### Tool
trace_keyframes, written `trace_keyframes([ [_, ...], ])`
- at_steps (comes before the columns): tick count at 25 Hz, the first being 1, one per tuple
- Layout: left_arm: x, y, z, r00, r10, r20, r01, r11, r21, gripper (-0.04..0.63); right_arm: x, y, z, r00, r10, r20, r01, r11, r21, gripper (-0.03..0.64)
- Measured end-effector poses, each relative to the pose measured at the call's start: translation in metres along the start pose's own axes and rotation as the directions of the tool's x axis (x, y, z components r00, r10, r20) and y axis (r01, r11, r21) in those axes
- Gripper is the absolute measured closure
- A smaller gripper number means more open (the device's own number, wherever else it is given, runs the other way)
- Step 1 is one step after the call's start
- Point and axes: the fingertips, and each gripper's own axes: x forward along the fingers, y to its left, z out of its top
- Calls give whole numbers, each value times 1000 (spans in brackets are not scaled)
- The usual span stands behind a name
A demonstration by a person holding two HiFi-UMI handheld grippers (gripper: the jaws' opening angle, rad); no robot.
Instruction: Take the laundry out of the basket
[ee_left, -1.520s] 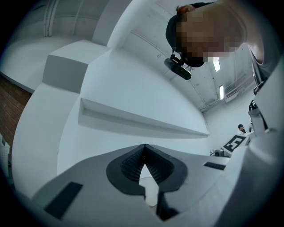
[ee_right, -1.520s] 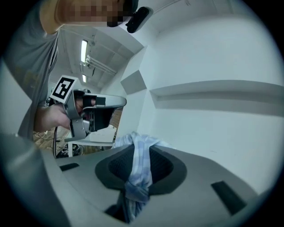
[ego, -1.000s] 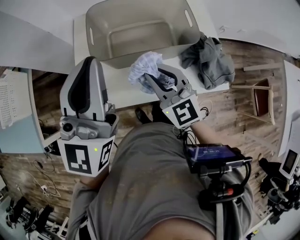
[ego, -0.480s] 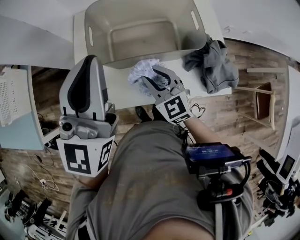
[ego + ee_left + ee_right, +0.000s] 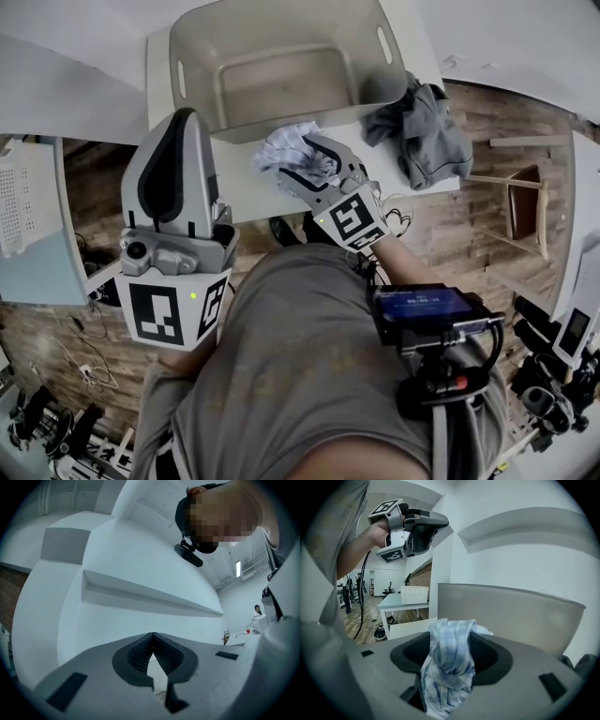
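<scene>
Head view, centre: right gripper (image 5: 296, 161) has sunk toward the surface (image 5: 248, 192) since a second ago, fingers just opened, checked cloth (image 5: 281, 150) loose between them below the basket (image 5: 281, 118); left gripper (image 5: 185, 116) unmoved, fingers together.

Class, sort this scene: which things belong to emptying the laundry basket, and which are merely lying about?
Job in hand: basket; right gripper, whose jaws have just been opening; checked cloth between them; grey clothes on the table.
Lying about: wooden stool; white crate; floor cables.
</scene>
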Motion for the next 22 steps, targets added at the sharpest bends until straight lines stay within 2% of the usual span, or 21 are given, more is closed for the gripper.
trace_keyframes([
  [6, 5, -5, -6, 1000, -11, 12, 11, 1000, -10, 588, -21, -26, 5, 997, -77, 24, 77, 997, 8, 341],
  [10, 8, -10, -13, 1000, -24, 12, 24, 1000, -17, 588, -41, -50, 26, 983, -159, 94, 155, 987, 49, 359],
  [16, 12, -18, 1, 998, -52, 32, 53, 999, -14, 588, -74, -63, 112, 930, -214, 299, 187, 976, 115, 448],
  [22, 15, -24, 12, 996, -71, 57, 71, 997, 4, 588, -94, -68, 184, 860, -254, 443, 213, 967, 141, 581],
])
